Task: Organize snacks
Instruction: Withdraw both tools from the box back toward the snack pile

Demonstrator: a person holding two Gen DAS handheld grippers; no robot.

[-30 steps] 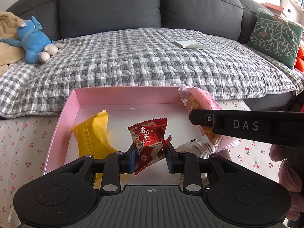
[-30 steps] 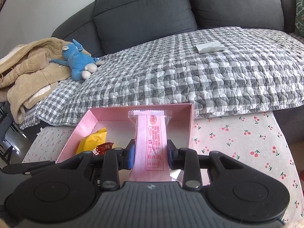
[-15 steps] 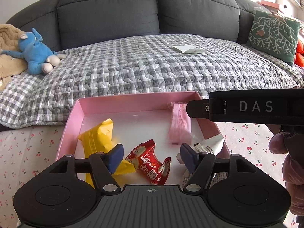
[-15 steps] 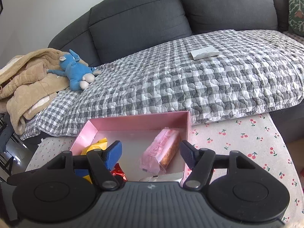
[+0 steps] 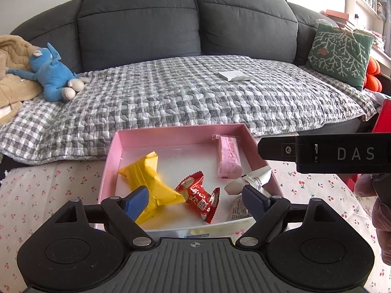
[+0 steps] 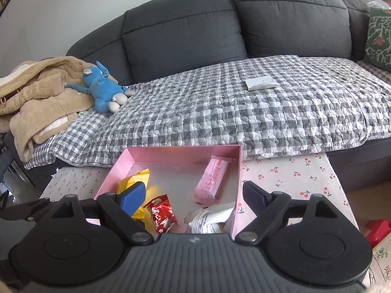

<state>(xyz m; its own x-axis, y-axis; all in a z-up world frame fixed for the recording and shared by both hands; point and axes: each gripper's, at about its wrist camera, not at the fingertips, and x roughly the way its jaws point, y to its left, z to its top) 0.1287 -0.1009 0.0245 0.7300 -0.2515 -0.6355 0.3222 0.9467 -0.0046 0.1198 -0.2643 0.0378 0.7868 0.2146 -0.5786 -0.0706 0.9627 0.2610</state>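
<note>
The pink tray (image 5: 114,151) sits on a cherry-print cloth (image 5: 48,190) directly ahead of both sets of fingers. It holds four snacks. A yellow packet (image 5: 149,173) lies at the left finger of each gripper; a red wrapper (image 5: 199,195) with white characters lies between the fingers; a pink bar (image 5: 228,157) lies beyond the fingers toward the tray's far right corner; a white packet (image 5: 254,178) rests against the right wall, just by the right finger.

The left gripper (image 5: 195,201) has its jaws opening — nothing is gripped; the red wrapper lies loose in the tray below the gap. The right gripper (image 6: 193,195) likewise has its jaws opening and holds nothing; the pink bar (image 6: 212,179) lies flat ahead of the gap.

View differences:
- Left wrist view only: the right gripper's black side bar, lettered "DAS" (image 5: 354,153), crossing at the right, with a gloved hand (image 5: 381,207) below it.
- Right wrist view only: the tan jacket (image 6: 36,92) in full, beside the blue plush toy (image 6: 102,88) on the checked blanket (image 6: 220,112), and the cloth's right edge.
</note>
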